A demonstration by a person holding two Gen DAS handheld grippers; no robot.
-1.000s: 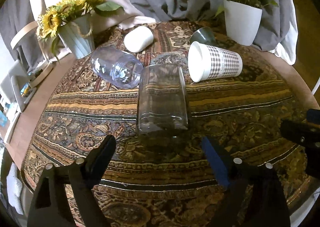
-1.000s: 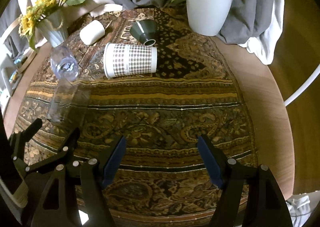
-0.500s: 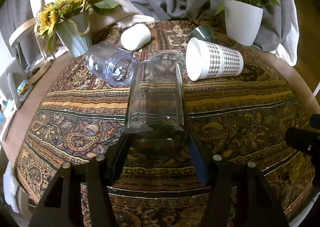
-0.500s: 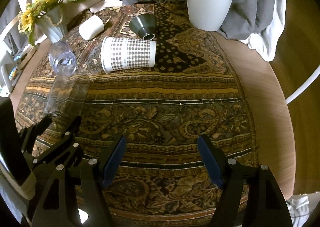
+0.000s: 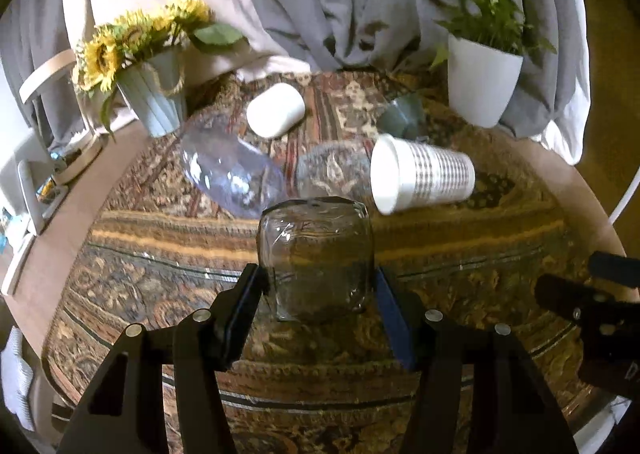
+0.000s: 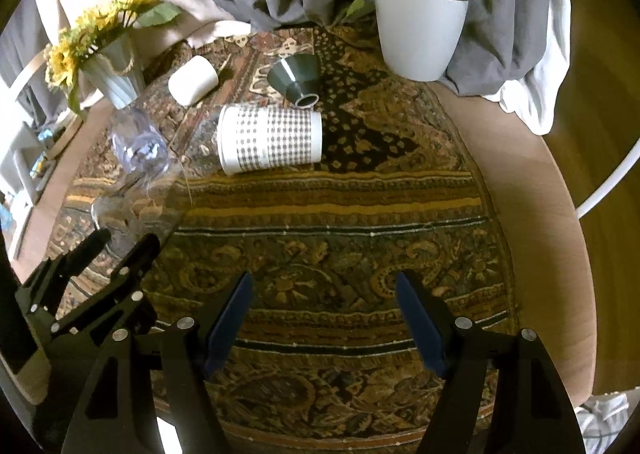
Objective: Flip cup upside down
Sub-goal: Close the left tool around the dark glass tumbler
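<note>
Now left gripper (image 5: 318, 290) pinches the clear glass (image 5: 316, 260) mid-cloth, long axis pointing away toward the far edge. Right gripper (image 6: 324, 318) spread over bare cloth (image 6: 328, 221) near the front edge. Beyond, checked cup (image 6: 270, 138) lies sideways.

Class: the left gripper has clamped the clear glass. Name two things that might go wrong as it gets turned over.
1. The clear glass is smooth and held only at its sides by the left gripper, so it may slip.
2. The checked paper cup and lilac plastic cup lie close behind; swinging could knock them.
</note>
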